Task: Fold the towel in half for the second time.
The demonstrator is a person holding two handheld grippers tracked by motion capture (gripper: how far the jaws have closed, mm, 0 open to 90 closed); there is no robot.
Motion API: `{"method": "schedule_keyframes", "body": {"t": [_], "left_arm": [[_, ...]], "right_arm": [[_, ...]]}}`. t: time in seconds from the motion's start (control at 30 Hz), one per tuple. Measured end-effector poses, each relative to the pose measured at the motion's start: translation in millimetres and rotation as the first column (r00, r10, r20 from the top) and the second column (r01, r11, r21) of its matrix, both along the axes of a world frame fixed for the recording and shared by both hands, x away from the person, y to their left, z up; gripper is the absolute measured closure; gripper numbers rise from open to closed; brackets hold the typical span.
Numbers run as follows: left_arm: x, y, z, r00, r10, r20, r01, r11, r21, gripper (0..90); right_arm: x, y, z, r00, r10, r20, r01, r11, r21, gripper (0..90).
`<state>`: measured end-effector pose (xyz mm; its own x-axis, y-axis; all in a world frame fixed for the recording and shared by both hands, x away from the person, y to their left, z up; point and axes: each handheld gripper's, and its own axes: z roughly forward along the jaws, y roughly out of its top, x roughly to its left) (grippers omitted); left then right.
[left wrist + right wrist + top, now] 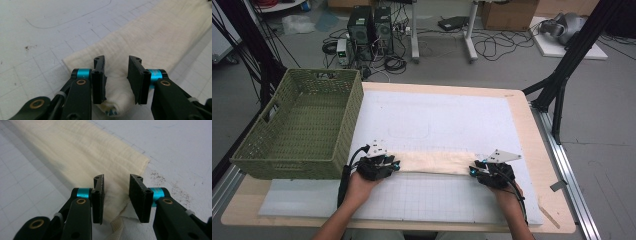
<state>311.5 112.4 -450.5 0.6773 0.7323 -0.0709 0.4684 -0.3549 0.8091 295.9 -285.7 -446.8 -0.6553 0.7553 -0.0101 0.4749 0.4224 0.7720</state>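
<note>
Two tongs | left tongs point(116, 80) gripping cloth point(155, 37) end | right tongs point(116, 200) gripping the other end

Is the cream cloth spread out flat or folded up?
Folded: the cream cloth lies as a long narrow strip, with doubled layers visible at its end.

On the worktop point(532, 125) there is one white gridded mat point(447, 120), one cream folded cloth point(437, 162) lying along the mat's near part, and one green woven basket point(297, 125) at the left edge. Two tools are there, a left tool point(393, 164) and a right tool point(474, 169), one at each end of the cloth, each with two black jaws and held by one hand. On the floor beyond the far edge stand two dark computer towers point(371, 30) and one cardboard box point(509, 14).
</note>
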Motion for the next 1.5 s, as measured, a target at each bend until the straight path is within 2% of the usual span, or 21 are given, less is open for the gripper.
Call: {"method": "schedule_keyframes", "body": {"t": [0.13, 0.37, 0.6, 0.63, 0.73, 0.77, 0.83, 0.9, 0.97, 1.07, 1.27, 1.37, 1.4, 1.43, 1.5], "left_arm": [[-2.2, 3.3, -0.1, 1.0, 0.006, 0.0, -0.006, 1.0, -0.002, 71.3], [-5.3, 4.3, 0.0, 0.9998, -0.009, 0.018, 0.009, 0.9997, 0.021, 73.7], [-6.2, 4.9, 0.1, 0.9998, -0.003, 0.022, 0.003, 0.9999, 0.017, 72.6], [-6.3, 6.1, 0.2, 0.9997, -0.001, 0.023, 0.001, 1.0, 0.005, 70.3], [-5.4, 14.2, 1.5, 0.9996, 0.025, 0.013, -0.024, 0.9972, -0.072, 60.8], [-5.0, 16.3, 2.1, 0.9994, 0.032, 0.016, -0.031, 0.9964, -0.079, 57.3], [-4.4, 22.1, 5.5, 0.998, 0.054, 0.031, -0.051, 0.9924, -0.112, 51.6], [-4.8, 26.4, 10.5, 0.9963, 0.069, 0.052, -0.06, 0.9879, -0.143, 49.6], [-6.4, 28.8, 15.3, 0.9943, 0.075, 0.075, -0.061, 0.9833, -0.171, 48.1], [-9.1, 30.5, 20.5, 0.9915, 0.077, 0.105, -0.057, 0.9808, -0.187, 47.9], [-12.1, 34.7, 22.7, 0.9898, 0.073, 0.122, -0.045, 0.9758, -0.214, 52.6], [-13.4, 37.9, 26.4, 0.9896, 0.06, 0.13, -0.024, 0.9639, -0.265, 49.7], [-13.8, 38.9, 28.5, 0.9885, 0.058, 0.14, -0.018, 0.9619, -0.273, 49.0], [-14.0, 39.5, 30.5, 0.9867, 0.063, 0.15, -0.019, 0.9591, -0.283, 46.7], [-14.0, 41.7, 33.6, 0.9843, 0.074, 0.16, -0.022, 0.9523, -0.304, 36.6]], "right_arm": [[-0.1, -2.1, 0.3, 0.9999, -0.004, -0.014, 0.004, 1.0, 0.008, 65.1], [1.0, -4.8, 0.1, 0.9997, 0.003, -0.025, -0.002, 1.0, 0.012, 63.6], [0.6, -6.5, -2.4, 0.9993, -0.018, -0.034, 0.019, 0.999, 0.042, 61.0], [0.2, -6.7, -2.6, 0.9994, -0.023, -0.028, 0.024, 0.999, 0.045, 58.2], [-2.9, -8.1, 0.0, 0.9996, -0.028, -0.003, 0.029, 0.999, 0.036, 54.2], [-3.8, -9.5, 1.8, 0.9995, -0.031, 0.007, 0.03, 0.999, 0.042, 53.5], [-5.7, -13.1, 6.3, 0.999, -0.036, 0.026, 0.034, 0.997, 0.065, 52.9], [-7.9, -17.1, 12.0, 0.9976, -0.05, 0.048, 0.046, 0.995, 0.089, 51.8], [-10.4, -21.4, 17.5, 0.9961, -0.057, 0.068, 0.05, 0.993, 0.107, 51.7], [-14.4, -28.2, 22.5, 0.9933, -0.077, 0.086, 0.065, 0.99, 0.129, 51.7], [-20.8, -39.3, 25.9, 0.9888, -0.106, 0.105, 0.091, 0.986, 0.137, 49.2], [-24.6, -44.4, 28.2, 0.9835, -0.13, 0.126, 0.114, 0.986, 0.123, 42.4], [-26.4, -46.0, 29.0, 0.9809, -0.144, 0.131, 0.128, 0.984, 0.124, 39.8], [-28.4, -47.7, 29.8, 0.9784, -0.155, 0.138, 0.138, 0.983, 0.121, 37.9], [-32.9, -49.9, 31.4, 0.9728, -0.179, 0.147, 0.162, 0.98, 0.118, 31.8]]}}
